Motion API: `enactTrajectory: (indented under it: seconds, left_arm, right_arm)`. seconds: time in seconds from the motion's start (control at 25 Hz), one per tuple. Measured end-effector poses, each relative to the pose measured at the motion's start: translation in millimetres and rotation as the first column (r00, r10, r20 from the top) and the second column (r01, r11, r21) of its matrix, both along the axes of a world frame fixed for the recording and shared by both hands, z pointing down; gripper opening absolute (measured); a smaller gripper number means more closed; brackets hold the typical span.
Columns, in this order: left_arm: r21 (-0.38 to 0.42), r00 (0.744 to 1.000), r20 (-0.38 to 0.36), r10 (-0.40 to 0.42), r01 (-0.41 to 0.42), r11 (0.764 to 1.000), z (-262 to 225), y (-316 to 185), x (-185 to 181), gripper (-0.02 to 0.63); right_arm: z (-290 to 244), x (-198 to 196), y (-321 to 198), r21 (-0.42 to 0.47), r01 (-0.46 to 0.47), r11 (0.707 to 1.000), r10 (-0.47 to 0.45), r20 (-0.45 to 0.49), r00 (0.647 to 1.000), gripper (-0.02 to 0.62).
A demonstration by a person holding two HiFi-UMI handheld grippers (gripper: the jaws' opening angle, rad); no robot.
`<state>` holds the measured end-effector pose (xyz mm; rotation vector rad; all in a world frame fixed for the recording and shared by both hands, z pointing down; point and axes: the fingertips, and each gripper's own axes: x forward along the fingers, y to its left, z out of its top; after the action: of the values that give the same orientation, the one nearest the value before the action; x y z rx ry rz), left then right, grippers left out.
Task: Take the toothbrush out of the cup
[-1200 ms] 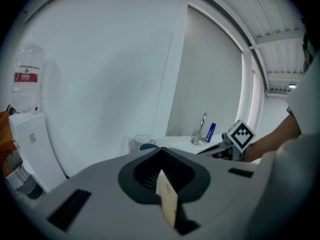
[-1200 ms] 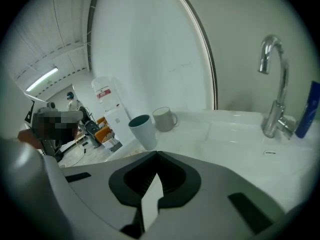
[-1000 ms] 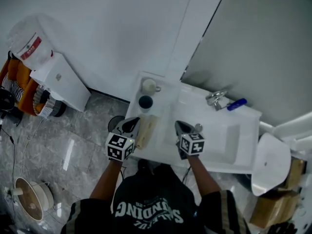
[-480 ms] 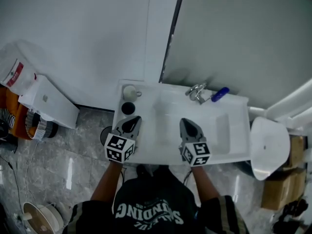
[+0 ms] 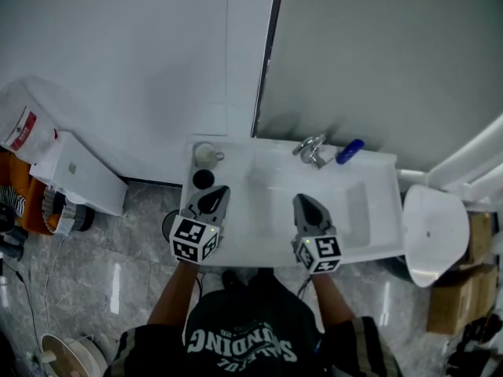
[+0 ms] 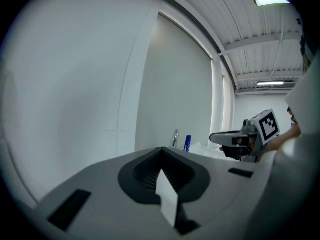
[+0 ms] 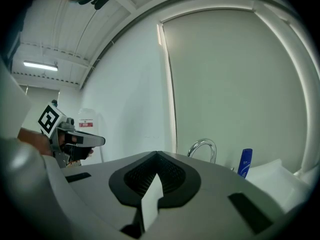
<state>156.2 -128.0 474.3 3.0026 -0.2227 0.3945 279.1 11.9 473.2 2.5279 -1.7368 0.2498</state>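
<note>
Jaws of the left gripper and the right gripper were both pressed together on nothing over the near edge of the sink, apart from the white cup at its back left corner, the toothbrush too small to make out.

Pretty much all white and grey here, with one pop of blue

White sink, shiny silver tap and a bright blue bottle beside it; a white cup and a dark cup on the left end. Left gripper and right gripper are both grey with black ribbed pads, and their cubes carry black-and-white square markers. Floor is grey marbled tile, shirt is black with white lettering, and the white bag has a red label.
</note>
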Motion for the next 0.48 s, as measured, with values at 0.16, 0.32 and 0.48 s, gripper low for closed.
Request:
enactTrajectory:
  seconds: [0.16,0.32,0.48]
  left_arm:
    - [0.001,1.000,0.001,-0.005,0.005,1.000,0.1,2.1,-2.9,-0.002]
    - [-0.001,1.000,0.003,-0.013,0.013,1.000,1.8,4.3,-6.3,-0.002]
    - [-0.002,1.000,0.006,-0.018,0.018,1.000,4.0,6.6,-10.1,-0.002]
  right_arm:
    - [9.4,-4.8,0.5,-0.019,0.007,1.000,-0.007,0.004,1.000,-0.003]
    - [9.4,-7.8,-1.4,-0.025,0.021,0.999,-0.021,0.002,1.000,-0.005]
    - [13.5,-9.0,-0.1,-0.010,0.022,1.000,-0.022,0.012,1.000,-0.005]
